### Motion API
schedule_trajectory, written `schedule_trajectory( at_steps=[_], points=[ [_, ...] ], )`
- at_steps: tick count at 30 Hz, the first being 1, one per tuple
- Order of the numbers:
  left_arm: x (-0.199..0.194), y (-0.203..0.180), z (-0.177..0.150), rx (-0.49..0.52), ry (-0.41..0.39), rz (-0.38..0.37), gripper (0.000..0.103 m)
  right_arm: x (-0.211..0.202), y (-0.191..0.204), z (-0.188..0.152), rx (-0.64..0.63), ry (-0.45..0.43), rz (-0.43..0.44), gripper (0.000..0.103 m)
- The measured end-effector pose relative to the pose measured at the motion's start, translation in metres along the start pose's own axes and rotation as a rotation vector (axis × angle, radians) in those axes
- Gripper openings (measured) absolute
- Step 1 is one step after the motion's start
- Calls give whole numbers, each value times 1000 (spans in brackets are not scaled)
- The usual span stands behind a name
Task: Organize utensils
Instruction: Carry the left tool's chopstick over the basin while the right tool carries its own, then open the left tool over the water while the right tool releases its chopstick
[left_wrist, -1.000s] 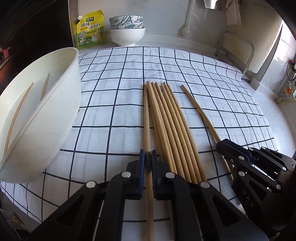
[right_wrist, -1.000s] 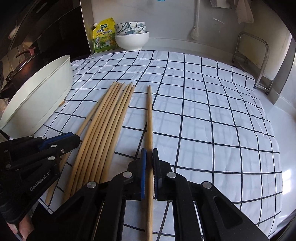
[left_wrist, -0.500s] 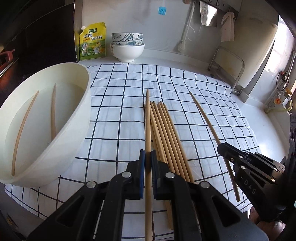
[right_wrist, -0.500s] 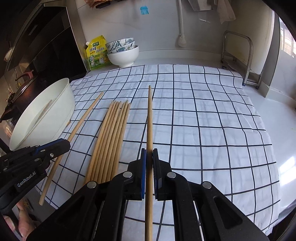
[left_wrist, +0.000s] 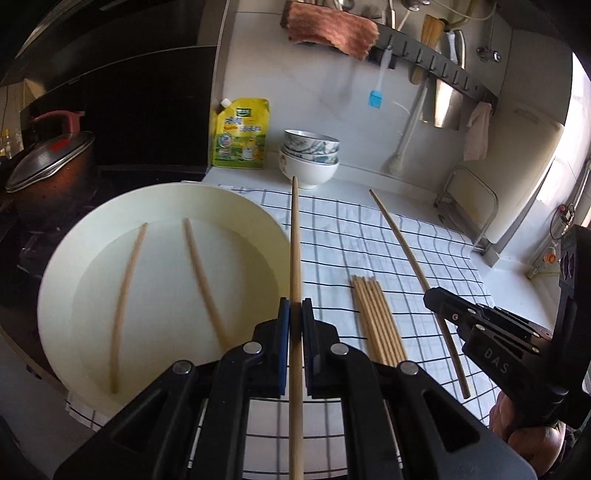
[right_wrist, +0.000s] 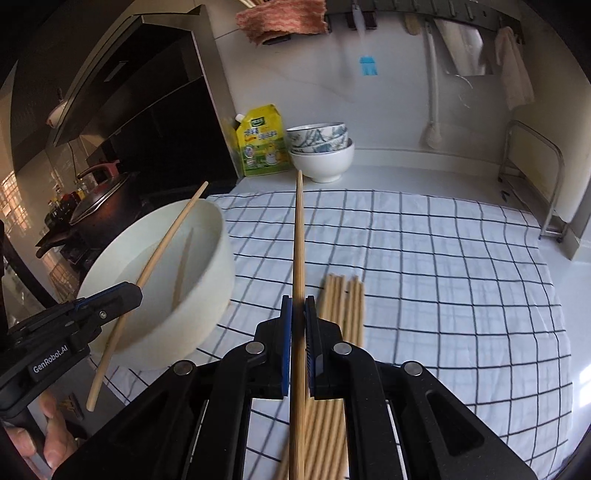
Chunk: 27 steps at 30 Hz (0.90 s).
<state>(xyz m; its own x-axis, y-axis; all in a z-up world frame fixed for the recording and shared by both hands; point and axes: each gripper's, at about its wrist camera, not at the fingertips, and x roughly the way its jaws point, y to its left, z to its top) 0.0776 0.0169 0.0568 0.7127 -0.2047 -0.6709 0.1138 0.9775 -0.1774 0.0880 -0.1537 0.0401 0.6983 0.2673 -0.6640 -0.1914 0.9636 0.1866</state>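
Note:
My left gripper (left_wrist: 295, 308) is shut on a wooden chopstick (left_wrist: 294, 243), held in the air beside the right rim of the large white bowl (left_wrist: 74, 280). Two chopsticks (left_wrist: 199, 280) lie inside that bowl. My right gripper (right_wrist: 298, 304) is shut on another chopstick (right_wrist: 299, 236), raised above the checked cloth (right_wrist: 443, 258). A bundle of several chopsticks (left_wrist: 376, 325) lies on the cloth between the grippers; it also shows in the right wrist view (right_wrist: 343, 306). The left gripper (right_wrist: 125, 291) with its chopstick (right_wrist: 162, 243) hangs over the bowl (right_wrist: 207, 288) in the right wrist view.
Stacked bowls (left_wrist: 310, 158) and a yellow pouch (left_wrist: 242, 134) stand at the back by the wall. A dark lidded pot (left_wrist: 48, 162) sits on the stove at left. A metal rack (right_wrist: 535, 177) stands at the right. The counter's front edge is near me.
Both grippers have lifted their chopsticks off the cloth and moved up and left. The left one now reaches the bowl's rim. The bundle stays on the cloth.

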Motion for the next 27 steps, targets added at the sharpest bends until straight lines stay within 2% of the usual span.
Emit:
schedule_trajectory(
  at_steps=[7,13,21,27],
  points=[
    [-4,81,18,-86,-31,97,7,43,70,31,-74,33,96,7],
    [5,128,30,-135,-32,130,7,82,122,48,-134,87,148,7],
    [31,154,28,-155,24,140,7,132,149,43,-140,211,163,7],
    [42,160,20,-167,57,150,8,144,150,34,-142,242,147,7]
  ],
)
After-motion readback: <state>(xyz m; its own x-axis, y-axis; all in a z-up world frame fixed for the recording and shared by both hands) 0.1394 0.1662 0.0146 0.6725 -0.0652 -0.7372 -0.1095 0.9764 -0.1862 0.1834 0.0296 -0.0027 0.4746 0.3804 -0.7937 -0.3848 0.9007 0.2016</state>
